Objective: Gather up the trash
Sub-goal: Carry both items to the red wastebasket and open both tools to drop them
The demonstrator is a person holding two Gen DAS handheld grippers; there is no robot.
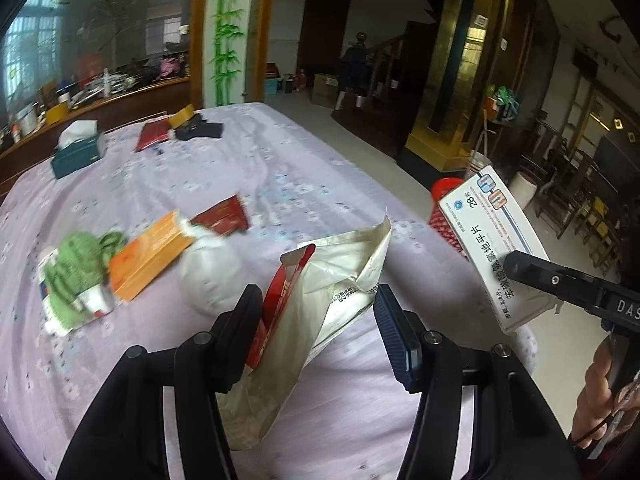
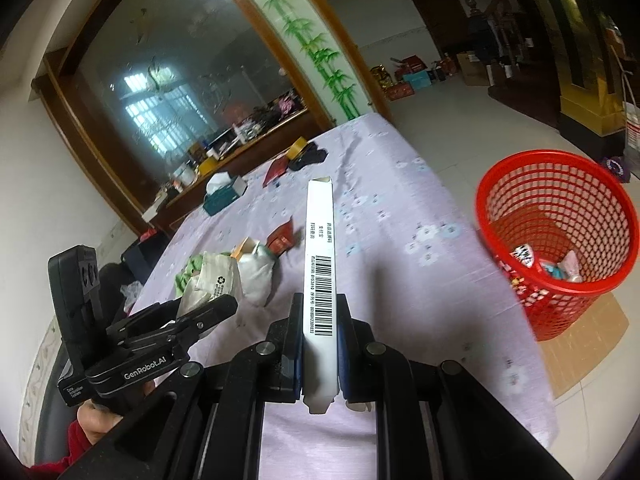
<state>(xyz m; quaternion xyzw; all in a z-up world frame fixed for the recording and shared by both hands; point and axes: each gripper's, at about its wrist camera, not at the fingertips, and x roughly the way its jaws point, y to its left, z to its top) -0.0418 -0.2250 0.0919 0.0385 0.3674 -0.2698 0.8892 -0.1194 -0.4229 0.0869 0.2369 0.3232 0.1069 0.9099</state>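
Note:
My left gripper (image 1: 318, 300) is shut on a crumpled white and red wrapper bag (image 1: 320, 300) and holds it above the purple tablecloth; it also shows in the right wrist view (image 2: 212, 280). My right gripper (image 2: 319, 308) is shut on a flat white medicine box (image 2: 320, 256), held edge-up above the table; it also shows in the left wrist view (image 1: 492, 244). A red mesh trash basket (image 2: 560, 240) stands on the floor right of the table with several bits of trash inside. On the table lie an orange box (image 1: 148, 256), green packaging (image 1: 76, 276), a white wad (image 1: 208, 268) and a dark red packet (image 1: 224, 216).
The table (image 1: 280, 152) has a purple flowered cloth. At its far end are a teal tissue box (image 1: 76, 152), a red booklet (image 1: 152, 134), a tape roll (image 1: 182, 114) and a black item (image 1: 200, 130). A cluttered wooden counter (image 1: 120, 96) runs behind.

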